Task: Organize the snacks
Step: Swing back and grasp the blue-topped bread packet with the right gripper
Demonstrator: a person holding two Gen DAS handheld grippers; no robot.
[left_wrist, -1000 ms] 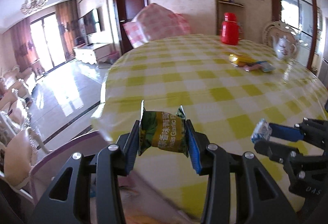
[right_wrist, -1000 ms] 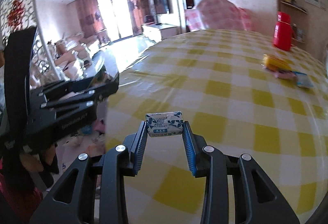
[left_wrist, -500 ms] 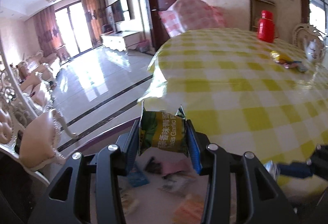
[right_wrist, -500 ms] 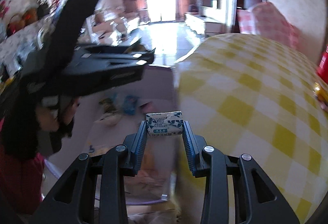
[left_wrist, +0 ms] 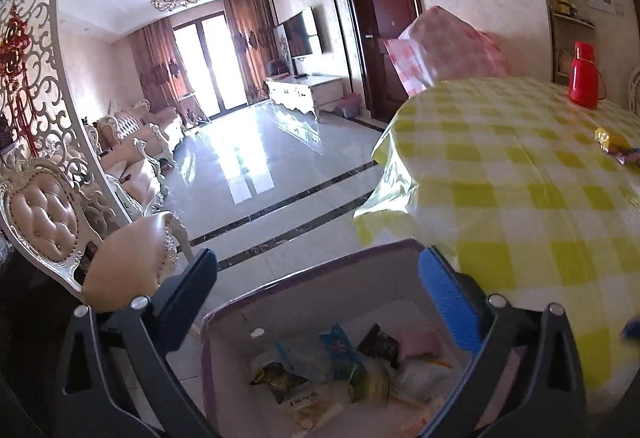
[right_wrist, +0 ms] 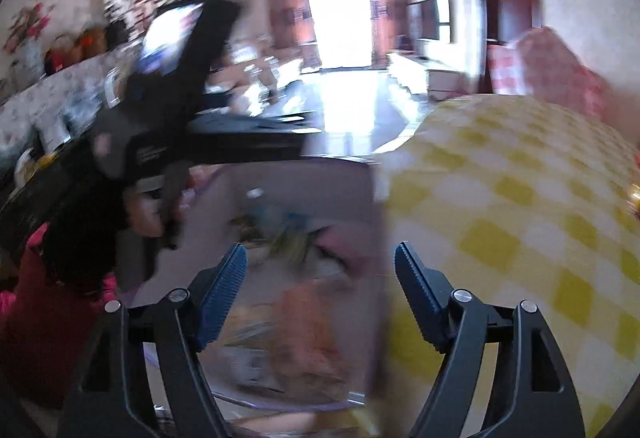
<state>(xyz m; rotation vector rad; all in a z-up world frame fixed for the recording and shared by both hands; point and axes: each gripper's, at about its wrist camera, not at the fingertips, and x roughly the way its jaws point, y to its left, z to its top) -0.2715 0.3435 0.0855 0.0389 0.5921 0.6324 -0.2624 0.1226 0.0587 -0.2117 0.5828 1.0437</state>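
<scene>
Left gripper (left_wrist: 318,270): jaws spread wide, nothing between them — it hangs over the open storage bin (left_wrist: 320,280), just off the table's near edge.
Right gripper (right_wrist: 320,262): jaws also wide apart and empty; this view is badly smeared, but the same bin (right_wrist: 304,177) lies under and ahead of the fingers.
Storage bin: pale inside with a purple rim, standing below the table's (left_wrist: 520,173) edge, beside the hanging fold of the yellow-checked tablecloth.
Snacks in the bin (left_wrist: 344,362): a loose heap on the bin floor — a green-and-yellow packet (left_wrist: 276,380) toward the bin's left side, a blue-and-white wrapper (left_wrist: 338,348) near the middle, a dark packet (left_wrist: 378,344) and a pink one (left_wrist: 420,342) toward the wall nearest the table. Which of them overlap I cannot tell exactly.
Snacks on the table (left_wrist: 612,145): a yellow packet with a pink and blue one touching it, near the table's right edge, well apart from the bin.
Red thermos (left_wrist: 584,79): upright toward the table's far edge.
Left gripper in the right view (right_wrist: 168,105): blurred, up at the left above the bin; its jaw state cannot be read there.
</scene>
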